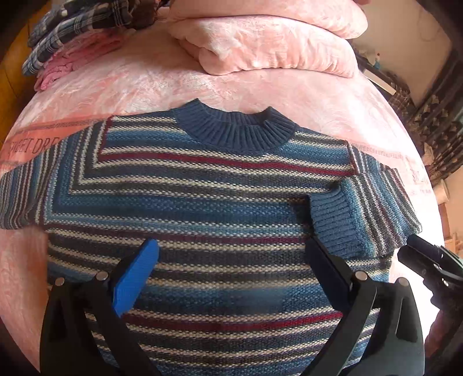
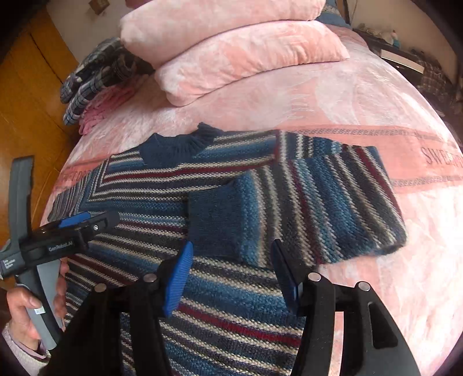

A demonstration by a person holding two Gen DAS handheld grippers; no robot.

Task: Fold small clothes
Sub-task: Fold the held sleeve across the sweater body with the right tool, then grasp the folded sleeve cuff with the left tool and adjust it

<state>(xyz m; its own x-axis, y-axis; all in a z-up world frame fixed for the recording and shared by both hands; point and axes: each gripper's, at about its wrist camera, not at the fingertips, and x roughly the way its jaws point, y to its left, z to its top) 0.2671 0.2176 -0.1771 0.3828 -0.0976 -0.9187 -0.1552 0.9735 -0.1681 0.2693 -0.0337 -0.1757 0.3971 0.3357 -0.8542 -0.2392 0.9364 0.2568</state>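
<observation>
My left gripper [image 1: 228,277] and right gripper [image 2: 231,277] both gape wide, empty, over one striped sweater [image 1: 202,208] lying flat on the pink bed [image 1: 144,84]. Only the right view shows a hand [image 2: 27,312]. Two pillows [image 2: 231,55] are stacked beyond, with plaid clothes [image 1: 75,26] beside them.
</observation>
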